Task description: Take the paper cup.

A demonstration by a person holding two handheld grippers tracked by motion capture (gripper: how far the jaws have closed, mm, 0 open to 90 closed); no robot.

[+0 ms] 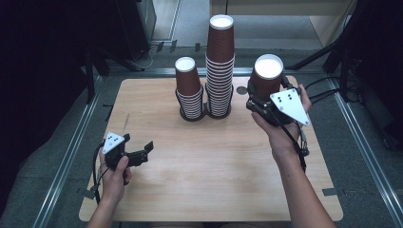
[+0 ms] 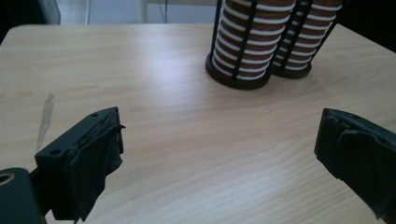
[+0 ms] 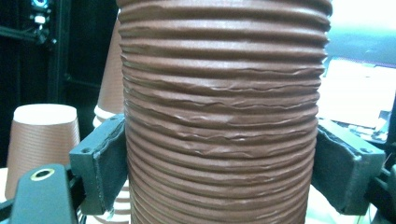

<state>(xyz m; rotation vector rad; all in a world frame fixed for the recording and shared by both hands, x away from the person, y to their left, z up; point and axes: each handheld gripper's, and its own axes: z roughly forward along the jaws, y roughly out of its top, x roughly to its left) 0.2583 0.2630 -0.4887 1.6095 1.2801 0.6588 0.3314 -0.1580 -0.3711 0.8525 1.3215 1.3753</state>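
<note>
My right gripper (image 1: 264, 98) is shut on a brown ribbed paper cup (image 1: 267, 76) held upside down, white base up, above the table's back right. In the right gripper view the cup (image 3: 219, 116) stands between both pads (image 3: 105, 161), which press on its sides. My left gripper (image 1: 144, 153) is open with nothing between its jaws, low over the table's front left. In the left gripper view its jaws (image 2: 219, 135) stand wide apart over bare wood.
Two stacks of upturned brown cups stand in black wire holders at the back middle of the wooden table (image 1: 204, 166): a short stack (image 1: 189, 90) and a tall stack (image 1: 220, 66). Metal rails (image 1: 71, 152) run along both table sides.
</note>
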